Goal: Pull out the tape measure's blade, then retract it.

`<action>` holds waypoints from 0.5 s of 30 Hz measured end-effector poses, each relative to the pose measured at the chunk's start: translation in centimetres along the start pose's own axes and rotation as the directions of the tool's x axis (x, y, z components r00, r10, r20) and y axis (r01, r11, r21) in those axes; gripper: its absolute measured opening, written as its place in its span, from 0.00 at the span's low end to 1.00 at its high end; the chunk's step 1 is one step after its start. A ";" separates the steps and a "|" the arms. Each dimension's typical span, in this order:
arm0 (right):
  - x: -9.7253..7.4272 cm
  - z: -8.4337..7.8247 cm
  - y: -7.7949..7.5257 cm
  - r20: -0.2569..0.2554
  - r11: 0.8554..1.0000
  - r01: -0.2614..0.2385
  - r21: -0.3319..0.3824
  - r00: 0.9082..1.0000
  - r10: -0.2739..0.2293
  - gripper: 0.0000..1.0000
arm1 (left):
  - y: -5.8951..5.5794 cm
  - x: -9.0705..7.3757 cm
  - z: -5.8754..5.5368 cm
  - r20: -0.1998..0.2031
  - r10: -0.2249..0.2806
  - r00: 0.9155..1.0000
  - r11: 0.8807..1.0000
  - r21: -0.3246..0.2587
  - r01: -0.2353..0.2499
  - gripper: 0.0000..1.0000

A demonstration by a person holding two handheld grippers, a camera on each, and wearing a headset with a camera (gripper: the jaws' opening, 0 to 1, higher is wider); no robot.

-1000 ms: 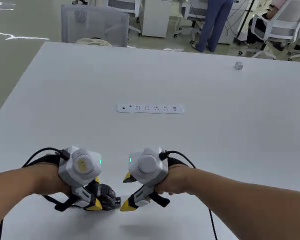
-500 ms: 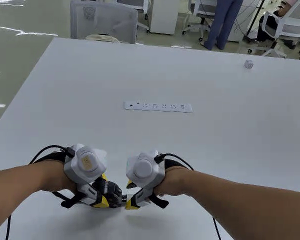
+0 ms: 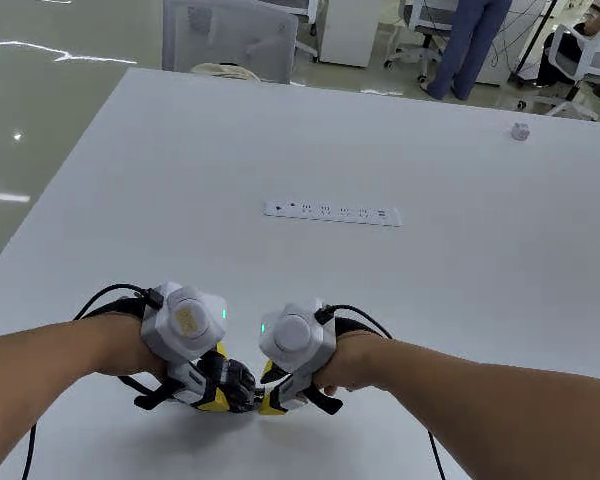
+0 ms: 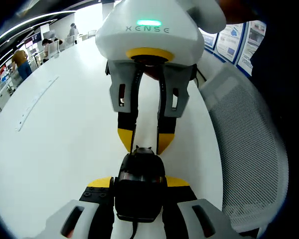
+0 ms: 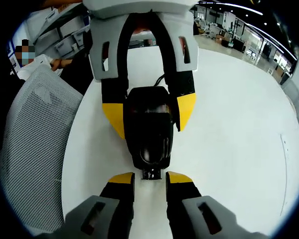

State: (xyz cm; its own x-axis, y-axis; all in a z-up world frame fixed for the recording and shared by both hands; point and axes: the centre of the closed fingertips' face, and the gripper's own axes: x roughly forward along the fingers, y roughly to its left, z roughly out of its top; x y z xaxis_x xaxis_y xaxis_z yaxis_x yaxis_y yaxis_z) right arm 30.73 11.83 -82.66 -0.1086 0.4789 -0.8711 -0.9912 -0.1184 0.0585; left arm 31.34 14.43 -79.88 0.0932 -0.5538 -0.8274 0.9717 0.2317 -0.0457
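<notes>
Fingers of the left gripper are clamped narrow on the black tape measure, one yellow tip on each flank of its case. In the head view that gripper sits low at the near edge of the white counter, with the tape measure just right of its tips. The case points its mouth to the right, and the small blade hook shows at that end; the blade itself lies inside the case. The right gripper meets it nose to nose, its fingers set narrow on either side of the hook; I cannot tell whether they pinch it or only flank it. Farther back on the counter lies a white power strip, and well to the right a small grey object. A grey mesh chair stands beside the counter's edge.
</notes>
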 end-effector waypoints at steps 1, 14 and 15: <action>0.2 0.0 0.0 0.000 1.000 -0.003 -0.009 1.000 0.003 0.24 | 0.0 0.0 0.0 0.002 0.001 1.000 1.000 -0.004 -0.001 0.34; 1.1 -0.3 -0.2 -0.051 1.000 0.020 0.004 0.998 -0.020 0.15 | 0.1 0.2 0.1 0.014 0.001 1.000 1.000 -0.018 0.000 0.34; 1.0 -0.3 -0.2 -0.056 1.000 0.018 -0.013 0.998 -0.019 0.15 | 0.1 0.2 0.1 0.012 0.001 1.000 1.000 -0.016 -0.001 0.34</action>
State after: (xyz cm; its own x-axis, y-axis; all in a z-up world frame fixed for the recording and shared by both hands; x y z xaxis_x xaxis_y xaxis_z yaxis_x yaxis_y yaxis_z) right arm 30.82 12.09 -83.65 -0.0859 0.4317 -0.8979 -0.9919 -0.1214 0.0365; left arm 31.46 14.28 -79.97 0.0965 -0.5634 -0.8205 0.9680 0.2450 -0.0544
